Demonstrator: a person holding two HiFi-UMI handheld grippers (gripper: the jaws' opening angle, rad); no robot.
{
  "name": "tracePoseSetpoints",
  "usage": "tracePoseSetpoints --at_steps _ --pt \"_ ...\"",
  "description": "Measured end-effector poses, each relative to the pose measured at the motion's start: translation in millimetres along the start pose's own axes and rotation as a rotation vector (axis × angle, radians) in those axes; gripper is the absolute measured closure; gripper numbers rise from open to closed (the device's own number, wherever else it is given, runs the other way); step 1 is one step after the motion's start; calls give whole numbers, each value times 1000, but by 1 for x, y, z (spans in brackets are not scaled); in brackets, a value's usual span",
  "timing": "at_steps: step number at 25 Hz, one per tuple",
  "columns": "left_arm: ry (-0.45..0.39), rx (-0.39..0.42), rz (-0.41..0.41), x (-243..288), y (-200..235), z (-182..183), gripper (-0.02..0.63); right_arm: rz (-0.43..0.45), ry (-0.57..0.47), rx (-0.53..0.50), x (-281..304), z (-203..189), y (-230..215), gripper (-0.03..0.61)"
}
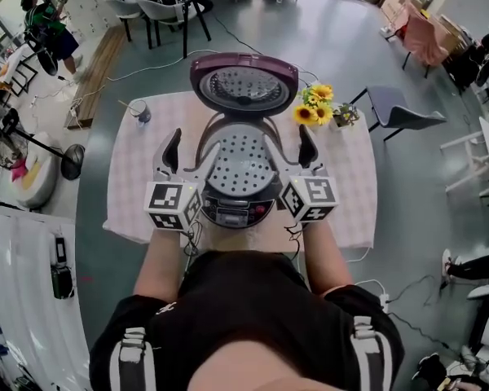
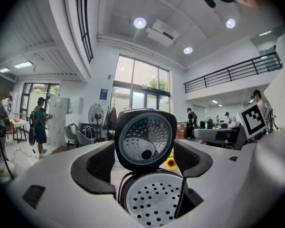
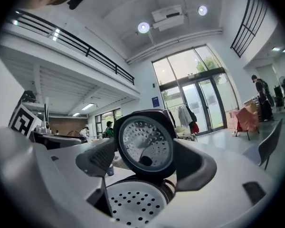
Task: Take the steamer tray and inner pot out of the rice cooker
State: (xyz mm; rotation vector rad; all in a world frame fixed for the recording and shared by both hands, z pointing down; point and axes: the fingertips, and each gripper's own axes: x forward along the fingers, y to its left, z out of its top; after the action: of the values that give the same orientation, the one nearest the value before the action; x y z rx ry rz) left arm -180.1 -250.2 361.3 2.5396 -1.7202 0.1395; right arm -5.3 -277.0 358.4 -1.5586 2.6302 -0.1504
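Holds white left gripper and white right gripper spread wide, empty, flanking round perforated metal steamer tray, seated just ahead and slightly below both, equally near each, inside open-lidded maroon rice cooker, inner pot hidden beneath.

The table in front of me is covered by a pale checked cloth. The rice cooker stands mid-table, lid raised. Potted sunflowers stand just right of it, and a small cup sits well to its left.

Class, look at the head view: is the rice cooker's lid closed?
No, the lid stands open, baring the perforated steamer tray.
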Motion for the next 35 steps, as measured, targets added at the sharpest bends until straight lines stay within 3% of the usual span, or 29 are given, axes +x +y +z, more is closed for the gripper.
tracePoseSetpoints --at_steps 9,18,29,35 --pt "241 -32 20 19 20 -35 239 -55 279 -15 19 -43 -13 206" --pt "544 -65 18 28 32 -104 239 -131 574 -33 28 -101 -28 209" --pt "765 -108 6 43 43 -168 239 -154 816 -17 32 -168 -39 210" --pt "882 -133 -8 57 45 -201 239 -218 924 -14 28 -194 -59 210"
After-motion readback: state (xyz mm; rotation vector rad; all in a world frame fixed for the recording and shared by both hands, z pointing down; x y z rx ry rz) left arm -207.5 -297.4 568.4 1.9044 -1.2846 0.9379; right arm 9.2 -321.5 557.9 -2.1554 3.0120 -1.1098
